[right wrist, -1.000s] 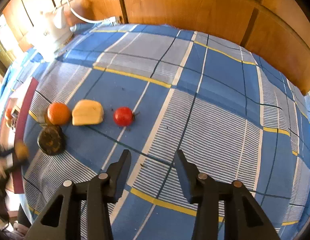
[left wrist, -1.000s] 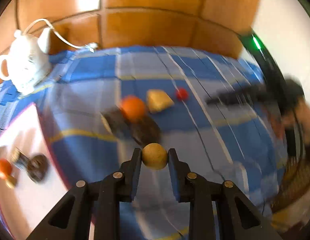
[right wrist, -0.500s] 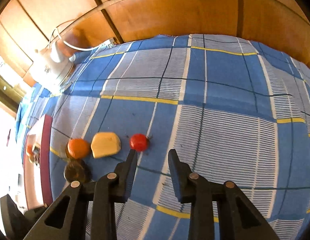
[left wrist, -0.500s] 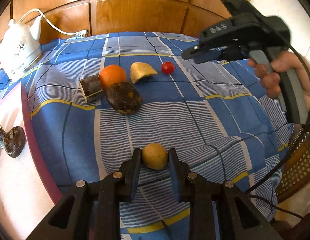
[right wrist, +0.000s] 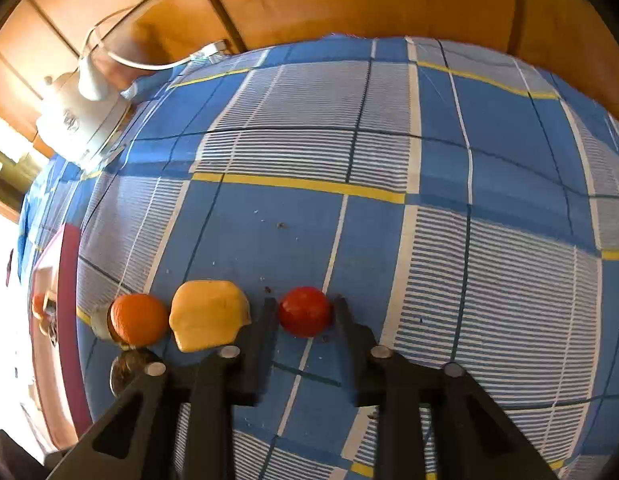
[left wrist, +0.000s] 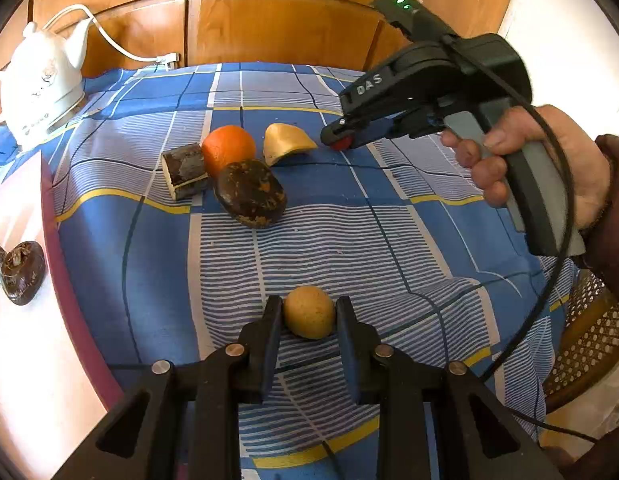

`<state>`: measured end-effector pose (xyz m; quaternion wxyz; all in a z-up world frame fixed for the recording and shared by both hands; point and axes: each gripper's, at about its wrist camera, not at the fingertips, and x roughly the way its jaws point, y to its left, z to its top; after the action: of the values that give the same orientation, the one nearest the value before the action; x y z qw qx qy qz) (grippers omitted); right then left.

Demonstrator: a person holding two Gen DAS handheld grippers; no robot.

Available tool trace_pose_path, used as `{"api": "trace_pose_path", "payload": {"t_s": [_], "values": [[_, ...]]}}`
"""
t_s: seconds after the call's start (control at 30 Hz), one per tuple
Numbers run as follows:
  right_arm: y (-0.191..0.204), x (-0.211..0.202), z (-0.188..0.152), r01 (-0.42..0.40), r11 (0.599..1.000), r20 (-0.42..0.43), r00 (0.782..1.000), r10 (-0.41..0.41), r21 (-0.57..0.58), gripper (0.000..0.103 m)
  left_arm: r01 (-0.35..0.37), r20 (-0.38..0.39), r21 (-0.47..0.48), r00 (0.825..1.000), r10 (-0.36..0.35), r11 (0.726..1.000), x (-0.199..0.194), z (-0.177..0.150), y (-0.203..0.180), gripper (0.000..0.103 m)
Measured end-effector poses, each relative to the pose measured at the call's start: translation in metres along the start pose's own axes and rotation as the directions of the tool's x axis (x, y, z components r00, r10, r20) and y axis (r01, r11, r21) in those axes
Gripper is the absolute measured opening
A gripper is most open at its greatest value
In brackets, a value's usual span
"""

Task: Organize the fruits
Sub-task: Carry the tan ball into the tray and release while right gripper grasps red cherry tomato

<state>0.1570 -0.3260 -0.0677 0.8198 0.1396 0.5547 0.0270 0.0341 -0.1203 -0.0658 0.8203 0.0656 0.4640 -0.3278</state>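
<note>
Fruits, assorted, on a blue plaid cloth over the table (left wrist: 389,240).

Item 1: small tan round fruit (left wrist: 308,312). Pinched across its widest part between the jaws of the left gripper (left wrist: 307,316), over the near part of the table. Looks firm, light and matt-skinned; grip across the middle seems secure.

Item 2: small red tomato (right wrist: 305,316). Lies toward the middle of the table, at the end of the row. The right gripper (right wrist: 305,320) has just been closing its jaws and they now pinch it on both sides. Judged light, smooth and thin-skinned: liable to slip or bruise, so a gentle hold across the widest part suits it.

Item 3: orange (left wrist: 228,150). Touching a dark speckled fruit (left wrist: 249,194) and a bark-covered block (left wrist: 185,170). Probably the heaviest and firm; take it across the middle.

Item 4: yellow cut piece (left wrist: 287,146), between orange and tomato. Uneven shape; its flatter sides offer the best hold.

Sorted stock: a dark fruit (left wrist: 21,276) lies on the white board (left wrist: 37,360) at the table's left edge.

Also present: white kettle (left wrist: 39,88), far left corner.
</note>
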Motion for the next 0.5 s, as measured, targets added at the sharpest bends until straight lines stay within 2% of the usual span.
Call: {"api": "trace_pose_path", "payload": {"t_s": [0.1, 0.23, 0.37, 0.5], "values": [[0.005, -0.011, -0.009, 0.02, 0.998, 0.01, 1.0, -0.02, -0.061, 0.026, 0.001, 0.001, -0.003, 1.0, -0.001, 1.0, 0.0, 0.0, 0.0, 0.027], [0.009, -0.023, -0.031, 0.005, 0.988, -0.024, 1.0, -0.009, -0.155, 0.026, -0.007, 0.003, 0.003, 1.0, 0.007, 1.0, 0.0, 0.0, -0.001, 0.027], [0.004, -0.019, -0.048, 0.012, 0.983, -0.035, 0.999, -0.019, -0.181, 0.026, -0.017, 0.009, 0.007, 1.0, 0.017, 1.0, -0.002, -0.001, -0.003, 0.027], [0.007, -0.017, -0.049, 0.029, 0.977, -0.011, 0.999, -0.032, -0.213, 0.026, -0.029, 0.04, 0.001, 0.999, 0.029, 1.0, -0.014, -0.005, -0.002, 0.027]]}}
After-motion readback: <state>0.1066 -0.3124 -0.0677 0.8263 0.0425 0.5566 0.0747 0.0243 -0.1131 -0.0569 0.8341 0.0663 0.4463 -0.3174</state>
